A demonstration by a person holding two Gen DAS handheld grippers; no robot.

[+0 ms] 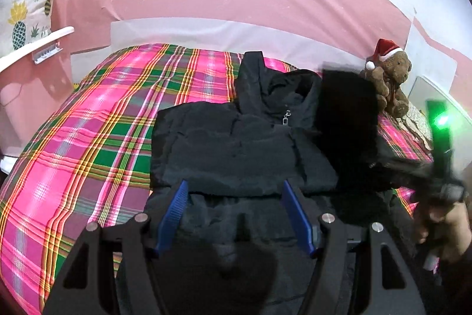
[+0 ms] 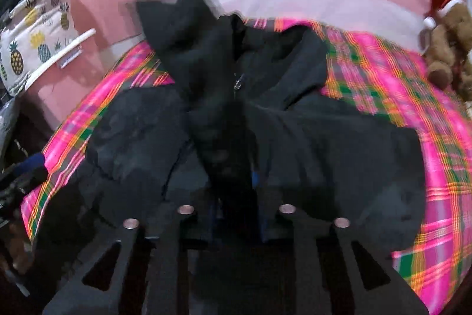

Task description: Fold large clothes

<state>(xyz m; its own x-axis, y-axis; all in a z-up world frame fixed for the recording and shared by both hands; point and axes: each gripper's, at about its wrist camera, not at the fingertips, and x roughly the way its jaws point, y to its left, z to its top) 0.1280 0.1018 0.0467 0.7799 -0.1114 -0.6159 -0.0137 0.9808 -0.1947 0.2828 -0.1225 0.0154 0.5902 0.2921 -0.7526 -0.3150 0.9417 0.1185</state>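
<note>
A black hooded jacket [image 1: 236,143] lies on the plaid bed, its left sleeve folded across the chest, zipper pull near the collar. My left gripper [image 1: 234,197] hovers open over the jacket's lower part, blue pads [image 1: 174,214] spread wide with nothing between them. My right gripper [image 2: 233,185] is shut on the jacket's right sleeve [image 2: 183,43] and holds it lifted and blurred above the body. In the left wrist view that raised sleeve [image 1: 348,114] and the right gripper [image 1: 442,176] with a green light are at the right.
The pink and green plaid bedspread [image 1: 88,138] covers the bed against a pink wall. A teddy bear in a Santa hat [image 1: 389,76] sits at the far right corner. A pineapple-print cushion [image 1: 26,5] and a white rail are at the left.
</note>
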